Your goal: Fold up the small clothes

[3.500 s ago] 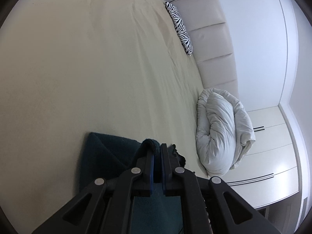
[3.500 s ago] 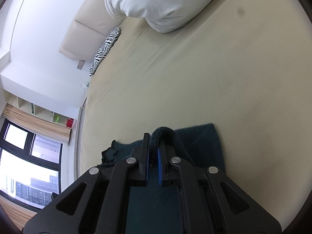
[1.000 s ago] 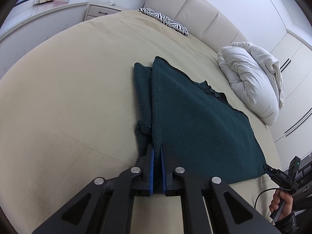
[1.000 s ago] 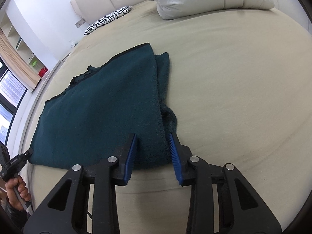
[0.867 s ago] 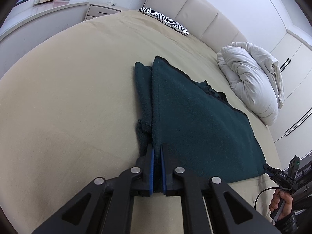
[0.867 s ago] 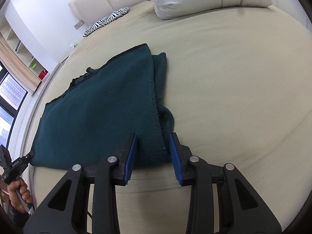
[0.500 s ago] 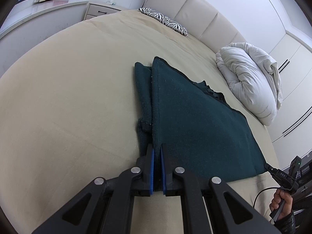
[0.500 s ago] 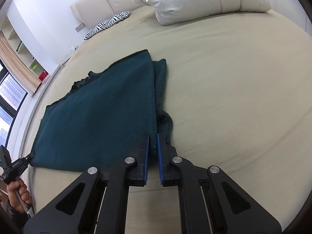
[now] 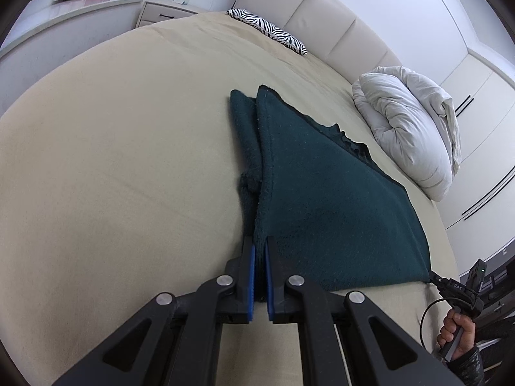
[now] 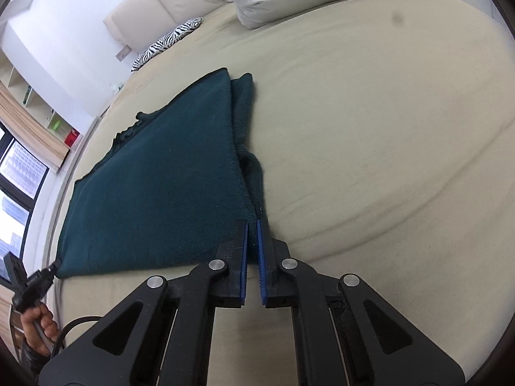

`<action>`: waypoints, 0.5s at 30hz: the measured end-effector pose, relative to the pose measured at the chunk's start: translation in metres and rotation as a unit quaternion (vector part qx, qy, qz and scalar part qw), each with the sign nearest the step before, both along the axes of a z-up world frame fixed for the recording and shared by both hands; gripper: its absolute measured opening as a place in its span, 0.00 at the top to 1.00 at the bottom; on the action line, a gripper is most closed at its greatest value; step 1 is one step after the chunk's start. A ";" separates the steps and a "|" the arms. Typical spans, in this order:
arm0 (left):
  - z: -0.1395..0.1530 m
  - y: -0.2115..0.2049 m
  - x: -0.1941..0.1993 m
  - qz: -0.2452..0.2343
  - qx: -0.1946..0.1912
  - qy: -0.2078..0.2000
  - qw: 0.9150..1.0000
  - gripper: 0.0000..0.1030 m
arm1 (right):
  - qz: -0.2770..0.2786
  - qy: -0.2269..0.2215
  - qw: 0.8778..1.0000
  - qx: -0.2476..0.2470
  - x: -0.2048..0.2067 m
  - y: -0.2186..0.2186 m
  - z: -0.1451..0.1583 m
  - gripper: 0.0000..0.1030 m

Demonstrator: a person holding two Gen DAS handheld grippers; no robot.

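Observation:
A dark teal knitted garment point(image 9: 322, 186) lies flat on the beige bed point(image 9: 112, 148), with one narrow part folded along its edge. My left gripper point(image 9: 259, 247) is shut on its near left corner. In the right wrist view the same garment point(image 10: 161, 186) spreads to the left, and my right gripper point(image 10: 252, 223) is shut on its near right corner. In each view the other gripper's tip shows at the garment's far near corner, in the left wrist view point(image 9: 450, 286) and in the right wrist view point(image 10: 35, 283).
A white rolled duvet point(image 9: 408, 135) lies at the right near the padded headboard point(image 9: 322, 22). A zebra-print pillow point(image 9: 267, 30) sits at the bed's head. A nightstand point(image 9: 167, 13) and a window are at the left, wardrobe doors point(image 9: 476, 128) at the right.
My right gripper, open around the garment's corner a second ago, has shut on it. The left gripper stays shut on its corner. The garment has hardly moved.

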State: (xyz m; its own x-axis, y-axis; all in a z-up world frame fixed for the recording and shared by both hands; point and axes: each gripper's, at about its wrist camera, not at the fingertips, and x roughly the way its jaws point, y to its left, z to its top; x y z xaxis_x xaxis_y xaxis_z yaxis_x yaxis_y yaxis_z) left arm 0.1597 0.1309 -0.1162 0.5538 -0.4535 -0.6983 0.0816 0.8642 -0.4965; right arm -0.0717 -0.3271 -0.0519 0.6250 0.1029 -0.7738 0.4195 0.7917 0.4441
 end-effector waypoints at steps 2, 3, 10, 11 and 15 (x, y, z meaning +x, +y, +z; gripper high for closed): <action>0.000 0.002 -0.001 0.003 -0.004 0.000 1.000 0.94 | 0.005 0.004 1.000 -0.011 0.003 0.003 0.001 0.96; 0.000 0.002 -0.001 0.003 -0.004 -0.001 1.000 0.94 | 0.007 0.005 1.000 -0.015 0.004 0.003 0.000 0.96; 0.001 0.004 0.000 0.002 -0.009 0.002 1.000 0.94 | 0.019 0.014 0.999 -0.041 0.002 0.011 0.006 0.96; 0.000 0.004 0.000 0.003 -0.008 0.001 1.000 0.94 | 0.016 0.015 0.999 -0.037 0.002 0.010 0.004 0.96; -0.005 0.007 -0.005 0.007 -0.012 0.003 1.000 0.94 | 0.015 0.016 0.999 -0.031 0.003 0.008 0.000 0.96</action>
State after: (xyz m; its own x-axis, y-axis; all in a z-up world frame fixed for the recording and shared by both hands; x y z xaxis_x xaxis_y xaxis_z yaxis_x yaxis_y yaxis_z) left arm 0.1546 0.1378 -0.1209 0.5569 -0.4616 -0.6905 0.0661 0.8533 -0.5171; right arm -0.0690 -0.3191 -0.0522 0.5967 0.0720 -0.7993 0.4081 0.8303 0.3795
